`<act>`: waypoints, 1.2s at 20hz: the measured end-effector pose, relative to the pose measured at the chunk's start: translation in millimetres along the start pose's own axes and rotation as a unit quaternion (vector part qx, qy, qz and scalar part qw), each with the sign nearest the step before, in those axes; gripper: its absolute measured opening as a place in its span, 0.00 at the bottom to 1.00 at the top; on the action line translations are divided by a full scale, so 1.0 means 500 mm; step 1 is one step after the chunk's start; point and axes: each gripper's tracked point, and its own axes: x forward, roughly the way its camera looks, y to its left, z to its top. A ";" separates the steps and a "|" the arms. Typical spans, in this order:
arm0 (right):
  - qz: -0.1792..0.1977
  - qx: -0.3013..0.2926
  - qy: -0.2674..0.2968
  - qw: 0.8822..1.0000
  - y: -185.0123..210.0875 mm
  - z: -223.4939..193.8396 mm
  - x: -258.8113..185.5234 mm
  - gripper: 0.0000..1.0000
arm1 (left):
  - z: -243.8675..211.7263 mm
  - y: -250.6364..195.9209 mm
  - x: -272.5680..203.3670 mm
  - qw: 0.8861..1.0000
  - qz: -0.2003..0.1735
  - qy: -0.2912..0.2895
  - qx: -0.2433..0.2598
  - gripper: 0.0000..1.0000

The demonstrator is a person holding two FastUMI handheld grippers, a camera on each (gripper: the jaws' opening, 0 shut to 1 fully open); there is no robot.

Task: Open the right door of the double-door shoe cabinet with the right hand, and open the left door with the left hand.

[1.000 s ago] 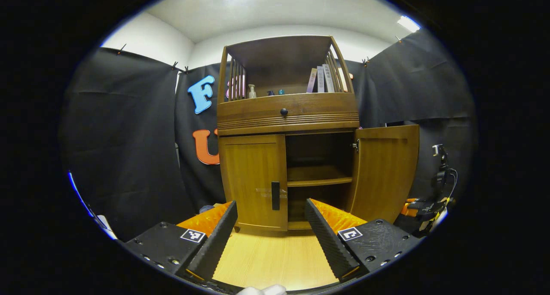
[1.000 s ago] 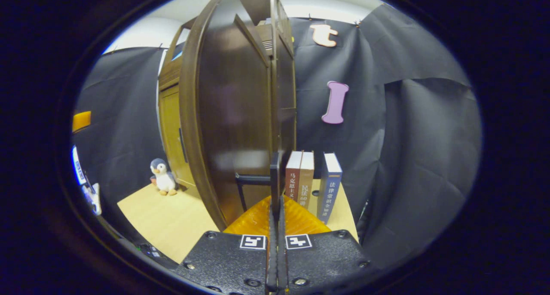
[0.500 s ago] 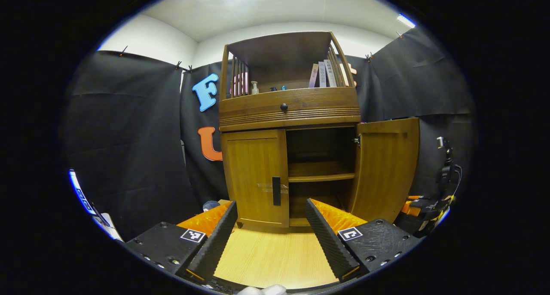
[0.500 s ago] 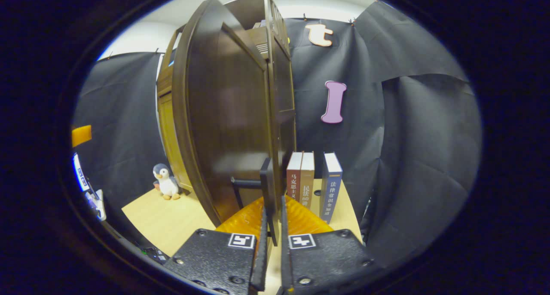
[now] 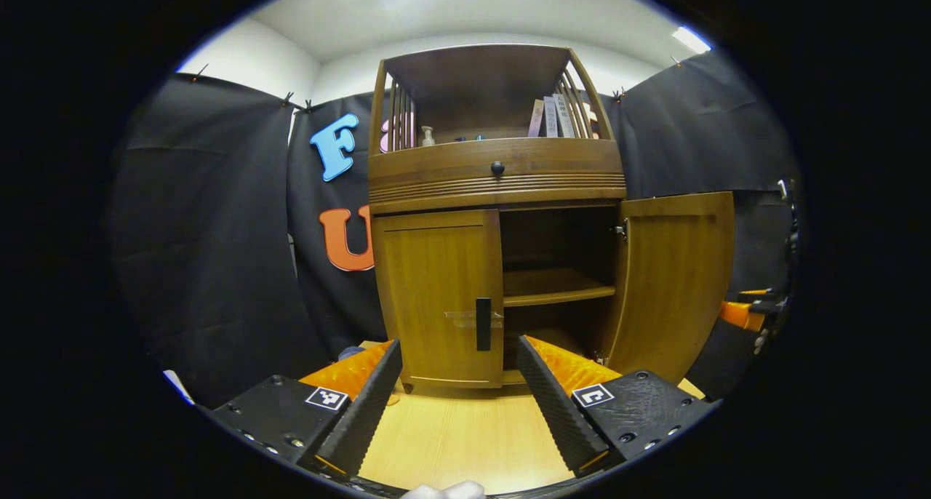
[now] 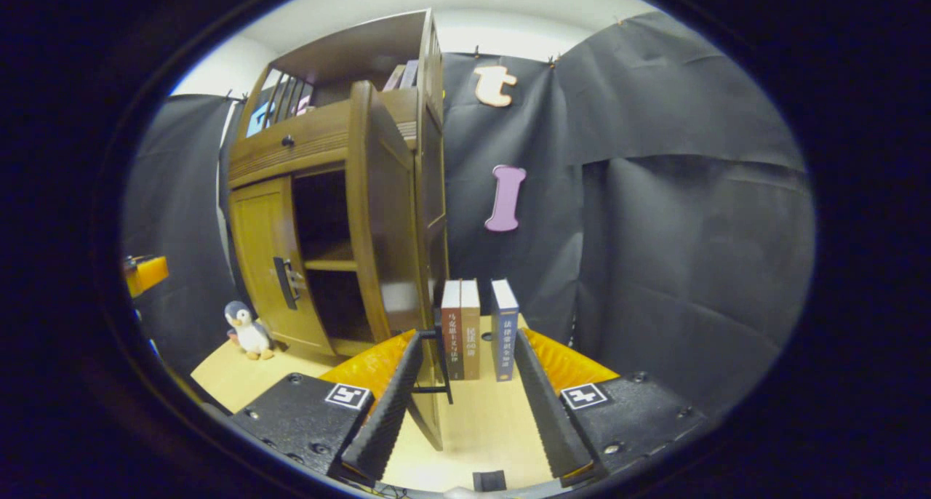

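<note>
Facing the shut left door (image 5: 436, 295), the open left tongs (image 5: 460, 397) have its upright handle (image 5: 484, 324) dead ahead (right tongs (image 6: 465, 397) also open, apparently clear of the swung right door (image 6: 382, 215)).

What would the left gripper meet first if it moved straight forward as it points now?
Probably the closed left door near its dark handle. The left gripper is open and points about there; depth is uncertain.

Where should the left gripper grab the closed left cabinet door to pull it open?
Grip the dark vertical handle near the left door's inner edge, coming straight from the front. It stands upright, proud of the panel, so the open left gripper can close across its sides.
</note>
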 end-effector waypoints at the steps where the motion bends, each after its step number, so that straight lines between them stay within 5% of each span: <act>1: -0.010 -0.001 -0.010 1.000 0.017 0.014 -0.018 0.90 | -0.002 0.017 0.010 1.000 -0.004 0.000 0.001 0.96; 5: -0.031 -0.011 -0.036 0.999 0.116 0.036 -0.069 0.99 | -0.015 0.072 0.039 1.000 -0.020 -0.005 0.005 0.96; 12: -0.009 0.018 -0.016 1.000 0.292 -0.015 -0.087 0.99 | -0.063 0.103 0.066 0.999 -0.042 0.001 0.001 0.96; 24: -0.040 -0.008 -0.011 0.999 0.326 0.022 -0.076 0.99 | -0.163 -0.032 0.330 0.995 -0.097 -0.006 -0.013 0.96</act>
